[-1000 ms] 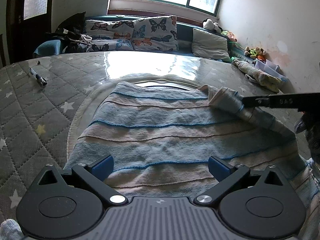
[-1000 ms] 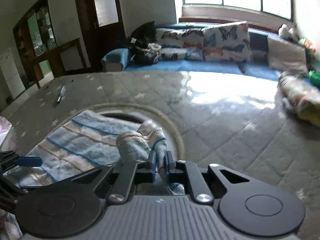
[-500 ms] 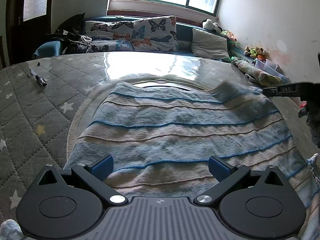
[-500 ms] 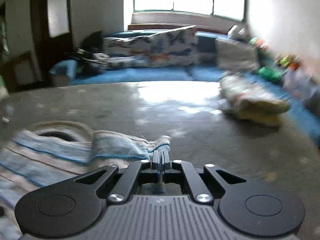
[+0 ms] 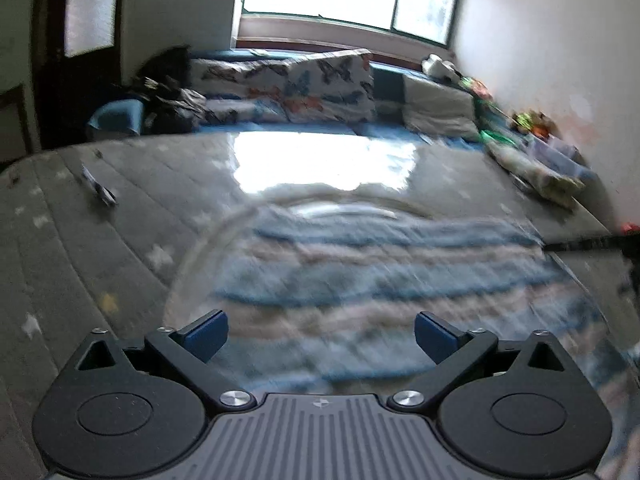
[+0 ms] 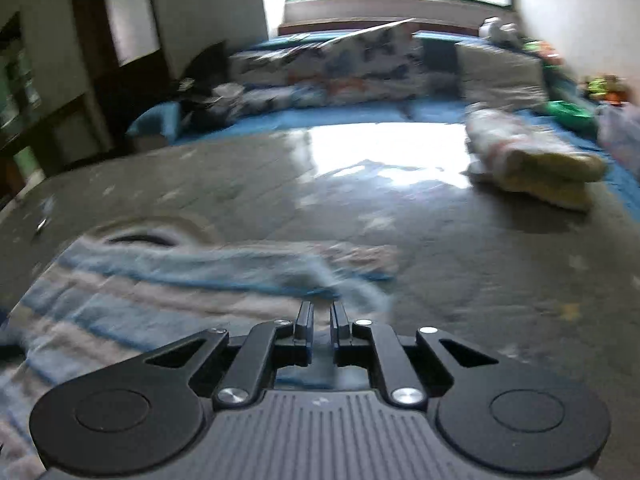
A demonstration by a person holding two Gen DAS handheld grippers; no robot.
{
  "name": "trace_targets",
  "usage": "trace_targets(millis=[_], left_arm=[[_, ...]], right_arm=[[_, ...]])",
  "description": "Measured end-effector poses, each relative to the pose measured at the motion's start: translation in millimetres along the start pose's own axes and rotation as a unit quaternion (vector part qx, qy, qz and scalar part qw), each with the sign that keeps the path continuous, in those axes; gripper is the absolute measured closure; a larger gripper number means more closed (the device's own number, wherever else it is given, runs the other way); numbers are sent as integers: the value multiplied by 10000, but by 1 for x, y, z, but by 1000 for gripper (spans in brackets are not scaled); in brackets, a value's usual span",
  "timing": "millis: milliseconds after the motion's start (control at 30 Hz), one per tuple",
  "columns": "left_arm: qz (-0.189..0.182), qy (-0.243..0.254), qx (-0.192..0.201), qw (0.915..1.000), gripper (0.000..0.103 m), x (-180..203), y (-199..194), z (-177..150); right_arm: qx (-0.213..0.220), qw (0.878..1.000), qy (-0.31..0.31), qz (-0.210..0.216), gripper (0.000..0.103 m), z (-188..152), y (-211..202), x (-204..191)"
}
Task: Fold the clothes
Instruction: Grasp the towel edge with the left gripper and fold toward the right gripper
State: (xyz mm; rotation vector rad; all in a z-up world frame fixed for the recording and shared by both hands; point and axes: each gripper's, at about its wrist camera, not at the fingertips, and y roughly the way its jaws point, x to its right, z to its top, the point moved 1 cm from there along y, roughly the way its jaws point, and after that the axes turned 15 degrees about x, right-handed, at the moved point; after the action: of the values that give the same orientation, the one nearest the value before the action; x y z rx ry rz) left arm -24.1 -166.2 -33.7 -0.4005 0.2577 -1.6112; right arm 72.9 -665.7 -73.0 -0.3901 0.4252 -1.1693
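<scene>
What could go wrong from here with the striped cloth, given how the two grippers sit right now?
1. The right gripper fingers stand slightly apart at the striped cloth corner; that corner lies bunched, so a fold may start crooked.
2. The left gripper is wide open above the near edge, holding nothing, so the cloth could slide on the quilted mat.
3. Both views are motion-blurred; a grasp attempted now could miss the hem.

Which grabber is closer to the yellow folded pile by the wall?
The right gripper. It sits at the striped towel's right edge, toward the folded pile. The left gripper is farther, over the towel's near edge.
</scene>
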Motion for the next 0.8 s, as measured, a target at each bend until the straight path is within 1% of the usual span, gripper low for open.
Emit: trace_targets(millis=[67, 133, 167, 200, 267, 300, 333, 367, 400, 433, 467, 500, 533, 600, 733, 800], left_arm=[[220, 96, 74, 9997, 10, -2, 8, 6], [399, 255, 121, 9988, 13, -2, 20, 9], [453, 303, 106, 9985, 15, -3, 26, 10], [490, 328, 70, 9982, 18, -4, 32, 11], [597, 370, 4, 9975, 20, -6, 43, 11], [642, 369, -30, 9973, 24, -7, 48, 9], [658, 361, -71, 9972, 26, -9, 52, 8], [675, 352, -112, 9970, 33, -10, 56, 7], [679, 347, -123, 9970, 44, -11, 58, 6], [675, 345, -116, 9971, 49, -12, 58, 5], [640, 307, -124, 9974, 72, -13, 59, 4], [570, 200, -124, 9981, 88, -13, 57, 5], [549, 128, -84, 9984, 91, -12, 55, 6], [459, 166, 95, 9988, 94, -4, 46, 7], [-2, 264, 323, 9991, 95, 22, 25, 7], [-321, 404, 370, 9980, 95, 39, 13, 3]], right_arm=[[-57, 9999, -103, 6, 93, -5, 4, -7], [-54, 9999, -146, 15, 90, -8, 4, -10], [-58, 9999, -132, 36, 86, -9, 3, -11], [-63, 9999, -117, 57, 84, -9, 3, -12], [-78, 9998, -180, 56, 84, -9, 4, -14], [-84, 9998, -192, 64, 83, -8, 4, -15], [-89, 9997, -197, 75, 81, -8, 4, -16], [-90, 9997, -191, 84, 80, -8, 3, -16], [-90, 9997, -183, 93, 80, -8, 3, -15], [-90, 9998, -176, 103, 80, -8, 3, -15], [-89, 9998, -168, 112, 80, -8, 3, -14], [-89, 9998, -160, 121, 80, -8, 3, -14], [-87, 9998, -145, 127, 80, -8, 3, -13], [-78, 9998, -123, 136, 80, -9, 2, -12], [-61, 9998, -135, 120, 80, -10, 2, -13], [-61, 9998, -131, 119, 80, -10, 2, -13]])
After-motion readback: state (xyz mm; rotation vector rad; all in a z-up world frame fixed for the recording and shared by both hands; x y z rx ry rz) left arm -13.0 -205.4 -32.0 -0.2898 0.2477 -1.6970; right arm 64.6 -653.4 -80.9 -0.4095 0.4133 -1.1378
